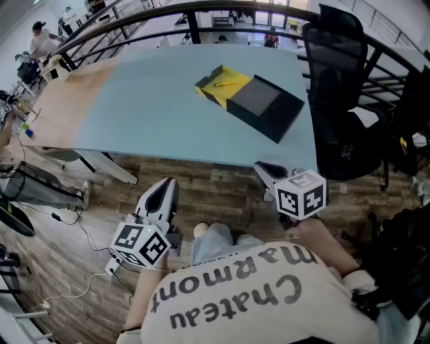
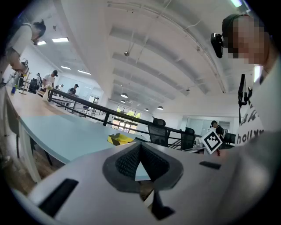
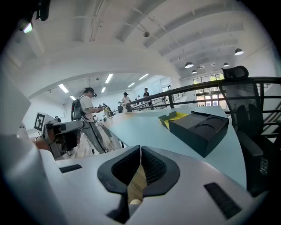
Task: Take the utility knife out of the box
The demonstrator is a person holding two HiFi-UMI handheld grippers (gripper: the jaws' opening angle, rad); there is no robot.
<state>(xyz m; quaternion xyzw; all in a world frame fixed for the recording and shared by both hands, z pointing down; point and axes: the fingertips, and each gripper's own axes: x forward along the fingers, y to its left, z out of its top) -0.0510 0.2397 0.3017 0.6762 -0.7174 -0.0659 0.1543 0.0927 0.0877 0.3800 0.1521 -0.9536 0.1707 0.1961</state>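
Note:
An open box lies on the pale blue table (image 1: 154, 114), its black half (image 1: 263, 107) beside a yellow tray (image 1: 216, 87). A slim yellow utility knife (image 1: 225, 84) rests in the tray. Both grippers hang below the table's near edge, well short of the box. My left gripper (image 1: 168, 183) is shut with nothing in it, its pads meeting in the left gripper view (image 2: 140, 146), where the yellow tray (image 2: 119, 139) shows far off. My right gripper (image 1: 262, 166) is also shut and empty (image 3: 140, 149). The black half (image 3: 199, 127) and yellow tray (image 3: 174, 117) lie ahead to its right.
A black office chair (image 1: 339, 101) stands at the table's right end. A dark railing (image 1: 168, 17) runs behind the table. White table legs (image 1: 101, 161) and cables (image 1: 64, 215) are on the wooden floor at left. Several people stand in the background (image 3: 88, 110).

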